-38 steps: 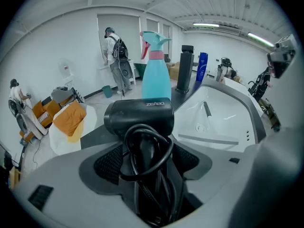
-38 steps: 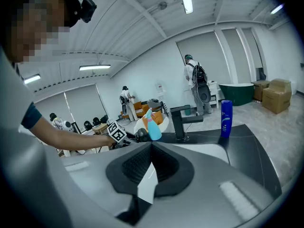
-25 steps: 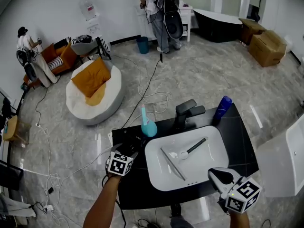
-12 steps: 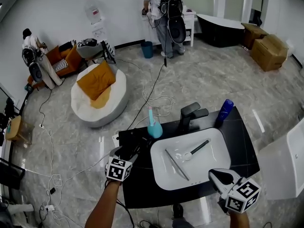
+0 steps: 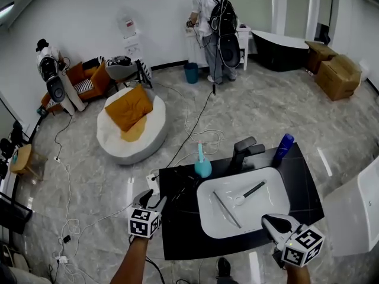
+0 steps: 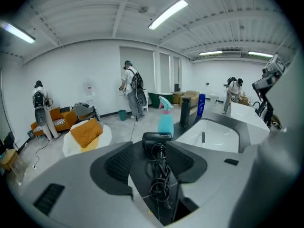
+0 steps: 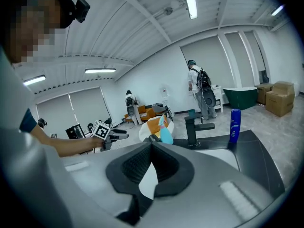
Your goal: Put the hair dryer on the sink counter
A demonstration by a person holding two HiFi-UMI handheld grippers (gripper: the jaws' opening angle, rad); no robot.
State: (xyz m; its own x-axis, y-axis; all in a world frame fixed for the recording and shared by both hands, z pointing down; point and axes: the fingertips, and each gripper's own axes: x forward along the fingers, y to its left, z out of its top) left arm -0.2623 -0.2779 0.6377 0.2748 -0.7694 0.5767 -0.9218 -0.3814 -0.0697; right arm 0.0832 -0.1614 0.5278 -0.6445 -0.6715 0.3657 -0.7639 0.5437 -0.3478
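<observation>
Seemingly the dryer (image 6: 158,137) is laid on the table (image 5: 177,241), ahead of the left claw (image 5: 153,201) (spread, empty, just narrowed); the right claw (image 7: 151,145) is pressed together; nothing further is needed.

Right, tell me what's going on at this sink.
The hair dryer lies on the black counter, cord bundled, beside the teal spray bottle. The person's left gripper hovers off the counter's left edge, jaws apart after just closing partway, nothing between them. The right gripper hangs shut near the front edge.

Left tool (image 5: 154,201) and right tool (image 5: 270,221): light grey shells, black ribbed pads (image 7: 137,167). Each bears a white cube (image 5: 144,222) with black square markers. Dark blue short sleeve (image 7: 29,118) worn.
</observation>
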